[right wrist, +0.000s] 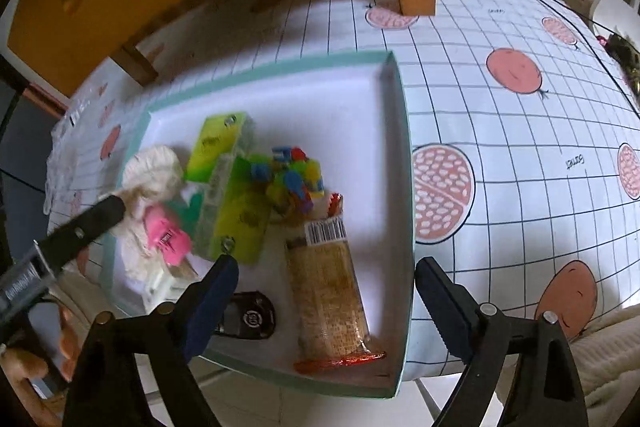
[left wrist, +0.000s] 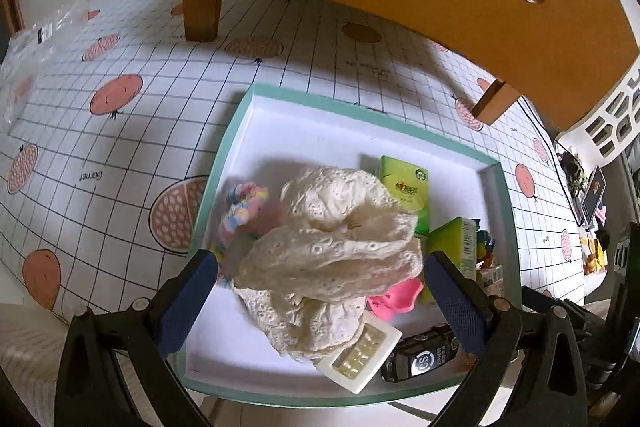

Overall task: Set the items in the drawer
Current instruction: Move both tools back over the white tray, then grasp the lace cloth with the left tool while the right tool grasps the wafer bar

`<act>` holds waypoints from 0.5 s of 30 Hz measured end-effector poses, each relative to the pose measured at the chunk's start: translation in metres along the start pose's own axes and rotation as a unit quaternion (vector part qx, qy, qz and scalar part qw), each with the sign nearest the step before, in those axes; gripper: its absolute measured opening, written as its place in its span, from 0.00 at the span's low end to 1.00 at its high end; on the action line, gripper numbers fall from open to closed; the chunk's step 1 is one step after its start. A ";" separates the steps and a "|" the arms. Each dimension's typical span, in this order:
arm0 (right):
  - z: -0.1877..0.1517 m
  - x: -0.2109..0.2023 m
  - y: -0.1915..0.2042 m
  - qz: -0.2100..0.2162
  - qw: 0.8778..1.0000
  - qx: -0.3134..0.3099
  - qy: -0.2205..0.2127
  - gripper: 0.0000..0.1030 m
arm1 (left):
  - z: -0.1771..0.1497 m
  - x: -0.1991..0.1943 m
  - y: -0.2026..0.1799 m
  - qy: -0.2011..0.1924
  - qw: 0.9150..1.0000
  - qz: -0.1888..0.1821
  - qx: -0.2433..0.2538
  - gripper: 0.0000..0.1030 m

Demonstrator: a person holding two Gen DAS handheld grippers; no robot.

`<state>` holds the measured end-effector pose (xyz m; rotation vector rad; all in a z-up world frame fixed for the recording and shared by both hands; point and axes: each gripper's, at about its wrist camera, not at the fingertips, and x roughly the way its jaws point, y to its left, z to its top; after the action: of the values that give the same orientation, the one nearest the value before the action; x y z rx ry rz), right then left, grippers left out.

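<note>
Cream lace cloth (left wrist: 332,251) sits heaped in the teal-rimmed drawer (left wrist: 224,163) on the worktop (left wrist: 120,131), between the left hand-held gripper's (left wrist: 320,299) spread fingers. The right hand-held gripper (right wrist: 324,303) hangs released above a wrapped snack (right wrist: 328,291).

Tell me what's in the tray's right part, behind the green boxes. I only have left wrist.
Observer: A long clear-wrapped snack packet with a barcode label lies flat there, beside the right wall of the tray.
Operator: Right gripper holding anything?
Observer: No. The right gripper is open over that packet and grips nothing.
Operator: What's the coloured stuff past the boxes?
Observer: A pile of small multicoloured plastic pieces. It sits between the green box and the packet's barcode end.
</note>
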<state>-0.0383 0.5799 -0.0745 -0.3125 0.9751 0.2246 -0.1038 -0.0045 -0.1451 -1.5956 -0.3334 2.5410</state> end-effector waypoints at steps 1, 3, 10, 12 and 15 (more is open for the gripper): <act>-0.001 0.002 0.000 -0.001 1.000 0.004 0.005 0.87 | 0.000 0.002 0.000 0.003 1.000 0.001 0.000 0.99; -0.001 0.006 -0.002 -0.003 1.000 0.010 0.012 0.85 | 0.000 0.005 0.000 0.007 1.000 0.003 0.000 0.98; -0.004 0.014 -0.003 -0.022 0.999 0.015 0.032 0.76 | -0.002 0.012 0.005 0.022 1.000 0.004 -0.006 0.91; -0.005 0.016 -0.005 -0.025 0.999 0.022 0.041 0.72 | -0.002 0.013 0.007 0.025 1.000 0.005 -0.009 0.88; -0.007 0.017 -0.007 -0.029 0.998 0.028 0.045 0.69 | -0.003 0.017 0.009 0.034 0.999 0.004 -0.012 0.83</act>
<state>-0.0322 0.5718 -0.0910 -0.3017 1.0582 0.1306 -0.1080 -0.0088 -0.1630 -1.6920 -0.3532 2.4906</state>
